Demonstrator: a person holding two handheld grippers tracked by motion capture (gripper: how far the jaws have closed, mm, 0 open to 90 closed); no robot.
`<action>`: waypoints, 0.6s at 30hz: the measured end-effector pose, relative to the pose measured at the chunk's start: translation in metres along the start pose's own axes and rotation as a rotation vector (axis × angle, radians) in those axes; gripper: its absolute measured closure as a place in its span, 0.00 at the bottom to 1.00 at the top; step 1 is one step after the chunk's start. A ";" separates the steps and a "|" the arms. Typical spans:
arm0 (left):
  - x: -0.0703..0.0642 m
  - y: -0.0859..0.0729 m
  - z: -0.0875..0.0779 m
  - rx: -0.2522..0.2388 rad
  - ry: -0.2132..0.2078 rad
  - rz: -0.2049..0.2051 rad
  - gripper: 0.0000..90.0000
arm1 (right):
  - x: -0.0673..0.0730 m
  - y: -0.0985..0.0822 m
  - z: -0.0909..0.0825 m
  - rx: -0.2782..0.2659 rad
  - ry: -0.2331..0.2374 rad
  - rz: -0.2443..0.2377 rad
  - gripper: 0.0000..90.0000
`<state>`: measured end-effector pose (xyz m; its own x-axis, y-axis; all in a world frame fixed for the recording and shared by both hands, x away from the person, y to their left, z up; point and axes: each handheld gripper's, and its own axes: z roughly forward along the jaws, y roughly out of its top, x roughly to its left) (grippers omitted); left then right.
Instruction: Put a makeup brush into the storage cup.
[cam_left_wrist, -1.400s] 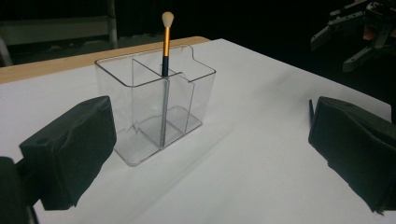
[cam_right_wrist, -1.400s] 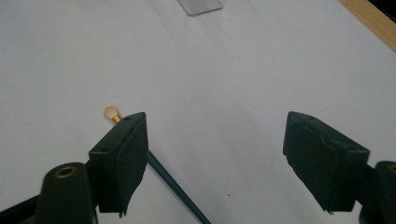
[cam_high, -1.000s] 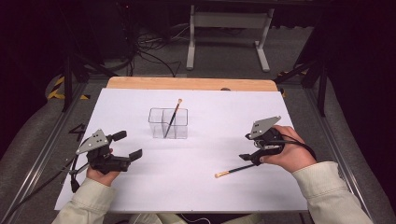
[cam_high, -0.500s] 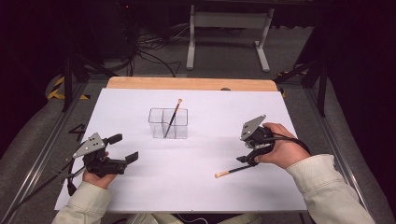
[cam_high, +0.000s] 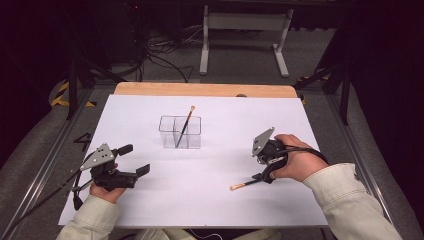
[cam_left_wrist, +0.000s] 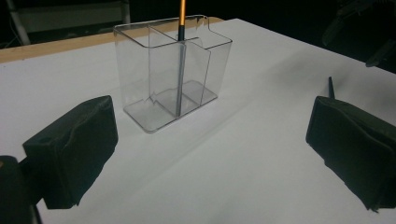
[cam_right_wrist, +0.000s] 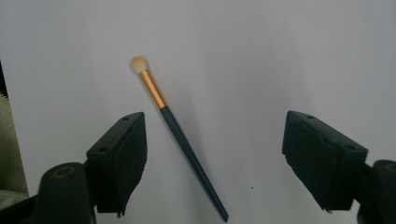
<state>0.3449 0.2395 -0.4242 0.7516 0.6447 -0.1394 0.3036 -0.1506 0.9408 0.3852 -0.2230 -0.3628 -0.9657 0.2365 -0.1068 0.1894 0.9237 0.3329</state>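
A thin brush (cam_high: 245, 185) with a dark handle, gold ferrule and pale tip lies flat on the white table sheet (cam_high: 215, 210) at the front right. My right gripper (cam_high: 264, 172) hovers over its handle end, pointing down and open. In the right gripper view the brush (cam_right_wrist: 177, 130) lies between the spread jaws of the right gripper (cam_right_wrist: 215, 158), closer to the left one, untouched. A clear divided container (cam_high: 180, 132) stands mid-table with a second brush (cam_high: 186, 125) leaning in it. My left gripper (cam_high: 136, 159) rests at the front left, open and empty, facing the container (cam_left_wrist: 173, 70) and its brush (cam_left_wrist: 181, 18).
A wooden strip (cam_high: 200, 89) borders the sheet's far edge. Metal rails (cam_high: 50, 150) run along both sides of the table. A stand (cam_high: 245, 30) and loose cables (cam_high: 160, 55) sit on the floor beyond.
My right hand has shifted left and slightly toward the brush on the sheet. The left hand and the container have stayed put.
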 end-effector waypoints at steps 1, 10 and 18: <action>0.000 0.000 0.000 0.000 -0.001 0.000 0.03 | 0.000 0.001 0.001 0.005 0.001 -0.007 0.26; -0.001 0.000 0.000 0.002 -0.007 0.001 0.03 | 0.001 0.003 0.013 0.043 0.026 -0.032 0.28; -0.001 -0.001 0.001 0.005 -0.010 0.002 0.03 | 0.000 0.000 0.024 0.080 0.043 -0.022 0.29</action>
<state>0.3448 0.2382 -0.4252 0.7582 0.6366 -0.1408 0.3052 -0.1557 0.9395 0.3893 -0.2163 -0.3850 -0.9763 0.2040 -0.0724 0.1796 0.9501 0.2549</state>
